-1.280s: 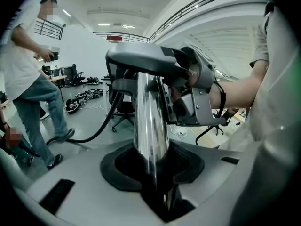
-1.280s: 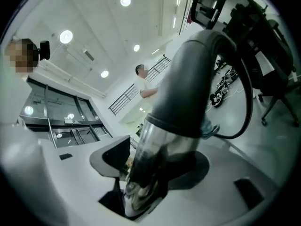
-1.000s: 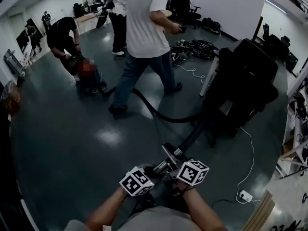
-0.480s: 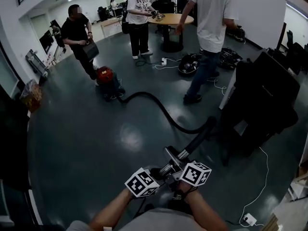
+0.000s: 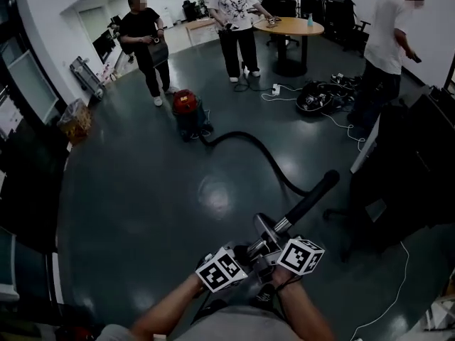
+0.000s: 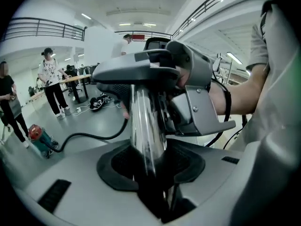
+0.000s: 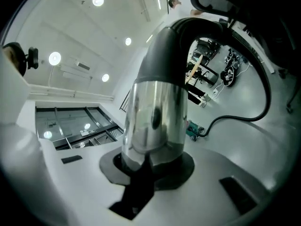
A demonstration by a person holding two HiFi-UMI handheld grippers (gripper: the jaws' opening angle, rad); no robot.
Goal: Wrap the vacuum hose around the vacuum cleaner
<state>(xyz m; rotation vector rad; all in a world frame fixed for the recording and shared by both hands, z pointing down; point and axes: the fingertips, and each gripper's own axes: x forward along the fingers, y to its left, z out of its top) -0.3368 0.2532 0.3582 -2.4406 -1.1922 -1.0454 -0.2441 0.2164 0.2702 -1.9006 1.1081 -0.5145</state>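
Head view looks steeply down on a dark, glossy floor (image 5: 142, 212). Far off and left of centre stands the red vacuum cleaner (image 5: 186, 105), upright, near a person in black (image 5: 146, 45). Its black hose (image 5: 264, 156) leaves the cleaner's near right side and lies stretched in a loose curve across the floor toward the near right, not wound on the cleaner. There it lifts off the floor as a thicker black cuff (image 5: 313, 199) that joins a chrome tube (image 5: 269, 231).

Both grippers sit side by side at the near edge, on that tube. Left gripper view shows the left gripper (image 6: 150, 167) with its jaws partly spread, the tube running up between them and the dark pads pressed on its sides. Right gripper view shows the right gripper (image 7: 153, 166) clamped on the same tube just short of the cuff. Its jaws have just been closing, and the tube stands between them with the pads tight against the metal.
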